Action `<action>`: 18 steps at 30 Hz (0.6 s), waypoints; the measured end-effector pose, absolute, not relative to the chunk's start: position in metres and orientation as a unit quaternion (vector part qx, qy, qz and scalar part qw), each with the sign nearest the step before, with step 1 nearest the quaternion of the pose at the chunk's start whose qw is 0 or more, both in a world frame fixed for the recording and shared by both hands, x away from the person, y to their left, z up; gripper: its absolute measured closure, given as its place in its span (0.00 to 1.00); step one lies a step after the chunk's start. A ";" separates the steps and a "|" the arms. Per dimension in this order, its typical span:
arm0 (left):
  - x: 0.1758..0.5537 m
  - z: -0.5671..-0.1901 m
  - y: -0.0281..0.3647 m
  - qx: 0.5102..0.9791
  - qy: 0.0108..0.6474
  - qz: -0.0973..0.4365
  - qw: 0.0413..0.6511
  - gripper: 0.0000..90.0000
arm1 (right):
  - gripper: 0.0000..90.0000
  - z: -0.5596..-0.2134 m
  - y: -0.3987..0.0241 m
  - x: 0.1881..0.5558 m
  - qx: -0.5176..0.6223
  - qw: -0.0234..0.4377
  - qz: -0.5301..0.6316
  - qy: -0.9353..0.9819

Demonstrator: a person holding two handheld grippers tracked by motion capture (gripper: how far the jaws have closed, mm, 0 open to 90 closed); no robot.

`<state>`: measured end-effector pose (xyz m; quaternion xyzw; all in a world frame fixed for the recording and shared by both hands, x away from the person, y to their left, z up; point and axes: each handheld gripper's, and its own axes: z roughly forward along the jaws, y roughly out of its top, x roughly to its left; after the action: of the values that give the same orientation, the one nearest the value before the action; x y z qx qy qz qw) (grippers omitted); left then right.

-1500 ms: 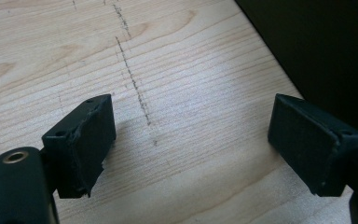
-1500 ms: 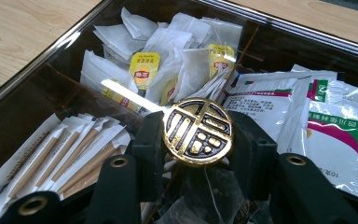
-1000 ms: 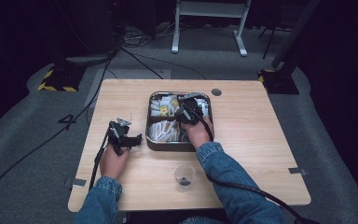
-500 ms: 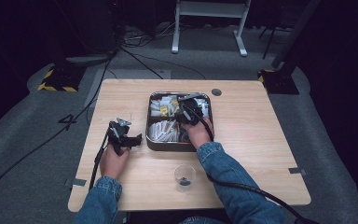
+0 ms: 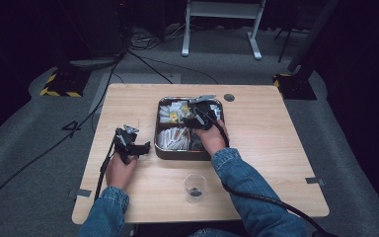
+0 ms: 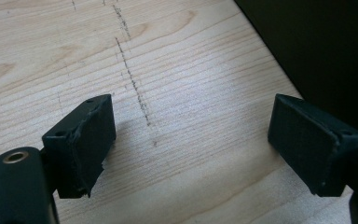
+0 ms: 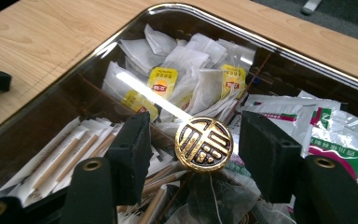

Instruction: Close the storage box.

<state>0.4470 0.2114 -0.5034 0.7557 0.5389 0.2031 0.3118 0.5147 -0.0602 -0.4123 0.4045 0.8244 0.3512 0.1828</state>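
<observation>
A metal tin [image 5: 157,129] stands at the table's middle under a clear lid with a round gold knob [image 7: 203,145]. Through the lid I see tea bags [image 7: 186,74], white and green sachets [image 7: 326,130] and paper-wrapped sticks [image 7: 60,158]. My right gripper [image 7: 200,161] hangs over the tin [image 7: 205,14], one jaw on each side of the knob. Its jaws have just been opening, and a gap shows on both sides of the knob. My left gripper [image 5: 145,146] rests open just left of the tin, with bare wood between its pads [image 6: 81,140].
A small clear cup [image 5: 196,186] with something dark in its bottom stands near the table's front edge, between the two forearms. The wooden table [image 5: 276,148] has a dark round hole [image 5: 229,98] at the back. Cables trail from both grippers.
</observation>
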 end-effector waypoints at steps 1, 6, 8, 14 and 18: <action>0.447 -0.503 0.212 0.756 0.538 0.203 0.311 0.17 | 0.48 -0.410 -0.061 0.513 0.404 0.181 0.354 0.824; 0.447 -0.503 0.212 0.757 0.537 0.204 0.311 0.17 | 0.48 -0.397 -0.069 0.508 0.398 0.181 0.371 0.819; 0.447 -0.503 0.212 0.757 0.538 0.204 0.311 0.17 | 0.47 -0.392 -0.074 0.506 0.397 0.182 0.376 0.817; 0.446 -0.503 0.211 0.754 0.541 0.204 0.311 0.17 | 0.46 -0.377 -0.088 0.502 0.398 0.187 0.386 0.811; 0.445 -0.503 0.212 0.754 0.542 0.204 0.310 0.17 | 0.46 -0.367 -0.098 0.497 0.395 0.190 0.395 0.808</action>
<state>0.4455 0.2117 -0.5033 0.7540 0.5417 0.2044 0.3102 0.4975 -0.0983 -0.3668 0.3948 0.8077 0.3947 0.1896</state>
